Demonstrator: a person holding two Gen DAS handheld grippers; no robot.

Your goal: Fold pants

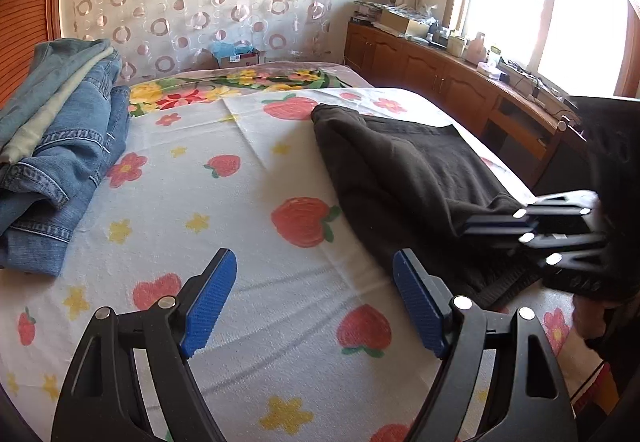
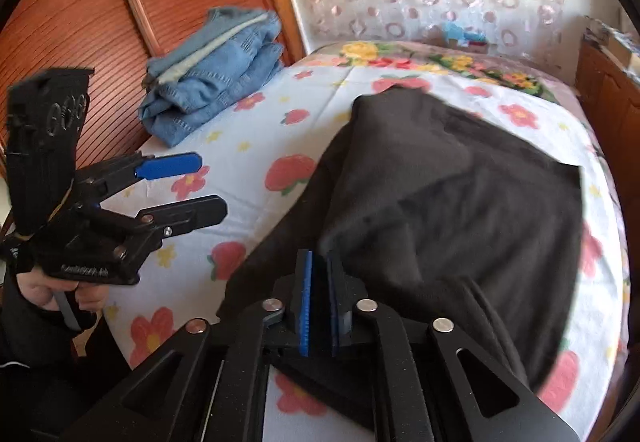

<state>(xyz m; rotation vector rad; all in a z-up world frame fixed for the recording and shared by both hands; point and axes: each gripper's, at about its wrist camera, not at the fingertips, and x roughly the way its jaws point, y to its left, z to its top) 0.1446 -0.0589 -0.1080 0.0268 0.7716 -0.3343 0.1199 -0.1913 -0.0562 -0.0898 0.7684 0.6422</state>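
Dark brown pants (image 1: 404,178) lie partly folded on the bed's right side; they also show in the right wrist view (image 2: 448,198). My right gripper (image 2: 320,302) is shut on a fold of the pants near their front edge and lifts it slightly; it shows in the left wrist view (image 1: 492,222) at the right. My left gripper (image 1: 314,294) is open and empty, above the strawberry sheet left of the pants; it also shows in the right wrist view (image 2: 200,186).
A stack of folded blue jeans (image 1: 60,162) lies at the bed's far left by the wooden headboard (image 2: 80,22). The strawberry-print sheet (image 1: 240,242) covers the bed. A wooden cabinet (image 1: 440,74) with clutter stands at the right under the window.
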